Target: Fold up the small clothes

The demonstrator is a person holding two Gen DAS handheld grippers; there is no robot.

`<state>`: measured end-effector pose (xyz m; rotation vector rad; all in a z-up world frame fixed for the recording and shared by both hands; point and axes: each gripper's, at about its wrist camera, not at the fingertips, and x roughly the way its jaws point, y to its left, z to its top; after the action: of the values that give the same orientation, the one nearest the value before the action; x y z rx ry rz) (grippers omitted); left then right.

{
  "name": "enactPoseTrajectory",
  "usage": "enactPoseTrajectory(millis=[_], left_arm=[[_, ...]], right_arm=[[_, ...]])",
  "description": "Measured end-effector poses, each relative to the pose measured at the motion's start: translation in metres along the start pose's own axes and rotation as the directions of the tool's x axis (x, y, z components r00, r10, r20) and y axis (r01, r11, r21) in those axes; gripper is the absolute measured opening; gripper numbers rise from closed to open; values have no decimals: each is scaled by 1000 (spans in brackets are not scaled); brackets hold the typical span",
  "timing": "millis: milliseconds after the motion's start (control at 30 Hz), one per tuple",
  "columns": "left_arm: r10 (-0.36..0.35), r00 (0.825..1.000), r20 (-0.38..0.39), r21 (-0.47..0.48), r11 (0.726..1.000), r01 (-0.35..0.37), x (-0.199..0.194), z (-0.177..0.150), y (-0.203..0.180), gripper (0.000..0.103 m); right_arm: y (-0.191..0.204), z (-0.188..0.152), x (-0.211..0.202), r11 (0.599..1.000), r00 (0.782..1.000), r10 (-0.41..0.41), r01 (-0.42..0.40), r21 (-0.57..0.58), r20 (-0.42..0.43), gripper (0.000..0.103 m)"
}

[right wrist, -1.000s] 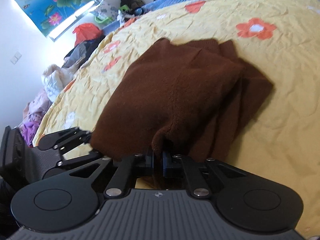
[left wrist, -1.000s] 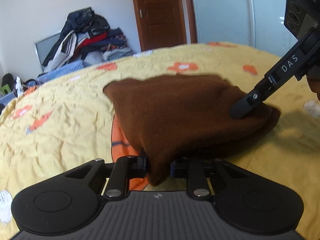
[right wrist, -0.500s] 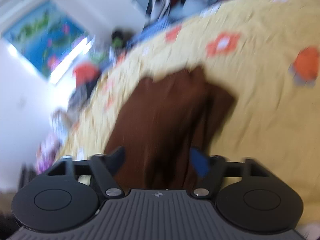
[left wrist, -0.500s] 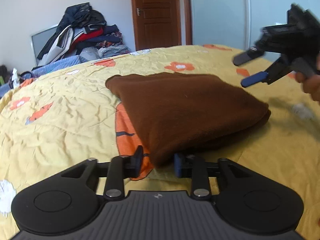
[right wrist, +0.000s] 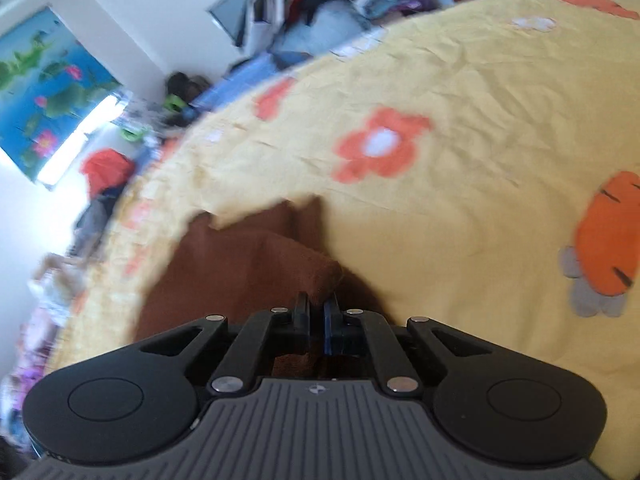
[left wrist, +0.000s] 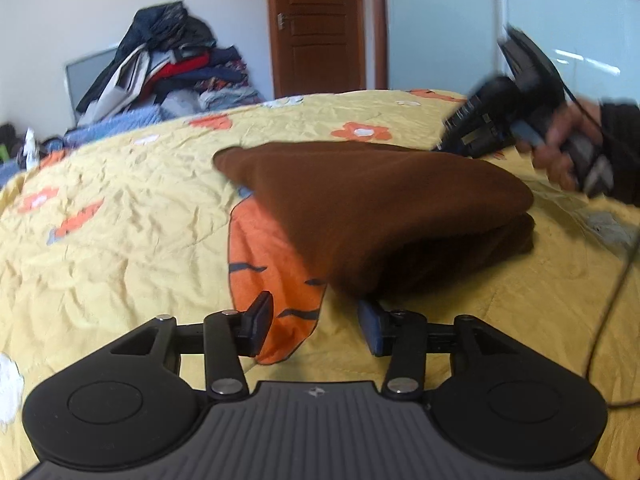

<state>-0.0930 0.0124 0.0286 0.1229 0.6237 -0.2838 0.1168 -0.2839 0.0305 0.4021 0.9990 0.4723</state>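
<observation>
A folded brown fleece garment (left wrist: 380,208) lies on the yellow flowered bedspread (left wrist: 120,240). My left gripper (left wrist: 316,328) is open and empty, its fingers just short of the garment's near corner. In the left wrist view my right gripper (left wrist: 492,128), held in a hand, hangs blurred over the garment's far right edge. In the right wrist view the right gripper (right wrist: 316,314) has its jaws closed together over the brown garment (right wrist: 248,272); nothing shows pinched between the fingertips.
A pile of clothes (left wrist: 172,68) is heaped beyond the bed's far left edge, by a wooden door (left wrist: 320,28). A cable (left wrist: 612,300) trails across the bed on the right. More clothing and a lotus poster (right wrist: 44,92) stand along the wall.
My left gripper let go of the garment's corner and opened wide, pulling back slightly. My right gripper released its corner, opened, swung up and away, then closed again.
</observation>
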Motion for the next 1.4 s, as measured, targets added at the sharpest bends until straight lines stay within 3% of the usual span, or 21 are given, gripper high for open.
enactPoseTrajectory(millis=[100, 133, 167, 233, 300, 367, 433, 467, 500, 600, 667, 800, 900, 1000, 1033, 1067, 1100, 1133, 1233, 1300, 1400], left_arm=[[-86, 996, -21, -194, 978, 80, -1, 4, 28, 46], [-125, 992, -23, -283, 952, 114, 0, 7, 42, 49], [-164, 986, -22, -373, 916, 145, 2, 8, 55, 51], [-250, 968, -6, -541, 816, 207, 9, 6, 81, 54], [-335, 942, 9, -650, 714, 260, 19, 3, 96, 54], [-401, 916, 20, -700, 649, 299, 28, 1, 100, 54], [-495, 868, 29, -710, 601, 367, 35, -1, 98, 54], [-543, 840, 19, -703, 590, 397, 38, -2, 95, 54], [-568, 823, 8, -686, 595, 418, 37, -2, 90, 54], [-578, 816, -31, -610, 657, 442, 27, -1, 80, 54], [-545, 838, -24, -606, 674, 421, 19, -3, 86, 55], [-468, 883, 41, -710, 608, 355, 16, -8, 112, 69], [-475, 878, 56, -762, 548, 345, 34, -5, 114, 69], [-491, 870, 39, -764, 547, 343, 59, 5, 104, 65], [-491, 871, 23, -757, 561, 336, 63, 10, 100, 48], [-494, 869, -21, -744, 588, 317, 68, 16, 93, 27], [-496, 866, -56, -729, 613, 304, 71, 20, 87, 17], [-476, 877, -66, -705, 644, 296, 66, 23, 84, 14], [-418, 904, -93, -579, 761, 292, 39, 31, 78, 13], [-347, 925, -155, -502, 834, 229, 40, 25, 74, 14], [-291, 946, -143, -462, 865, 196, 37, 22, 67, 21]], right_arm=[[-5, -11, -2, 999, 999, 41, -41, 25, 9, 17], [-5, -12, -7, 998, 999, 49, -50, 50, 16, 30], [-5, -13, -15, 996, 998, 51, -53, 70, 28, 50], [-4, -19, -36, 994, 995, 58, -65, 88, 79, 70], [-4, -27, -54, 990, 992, 75, -87, 110, 105, 75], [-1, -34, -59, 989, 993, 96, -102, 103, 64, 76], [6, -43, -59, 993, 996, 89, -90, 79, 22, 77], [10, -47, -57, 994, 996, 89, -89, 69, -2, 80], [14, -51, -56, 994, 996, 91, -89, 62, -21, 82], [27, -60, -46, 996, 994, 84, -82, 32, -65, 88], [32, -64, -39, 997, 993, 75, -73, 15, -95, 89], [42, -69, -35, 997, 993, 57, -62, -39, -101, 96], [47, -70, -32, 995, 994, 38, -47, -83, -102, 97], [56, -75, -28, 982, 997, -3, -13, -186, -83, 85], [58, -75, -28, 977, 997, -20, 3, -215, -77, 72], [57, -73, -27, 976, 996, -28, 10, -217, -79, 46], [52, -69, -26, 983, 994, -8, -12, -181, -107, 39], [48, -67, -27, 988, 992, 12, -30, -150, -122, 32], [53, -78, -40, 982, 991, 18, -42, -183, -131, 28], [47, -88, -46, 985, 992, 30, -50, -162, -122, 27], [31, -94, -43, 991, 991, 105, -111, -77, -77, 32]])
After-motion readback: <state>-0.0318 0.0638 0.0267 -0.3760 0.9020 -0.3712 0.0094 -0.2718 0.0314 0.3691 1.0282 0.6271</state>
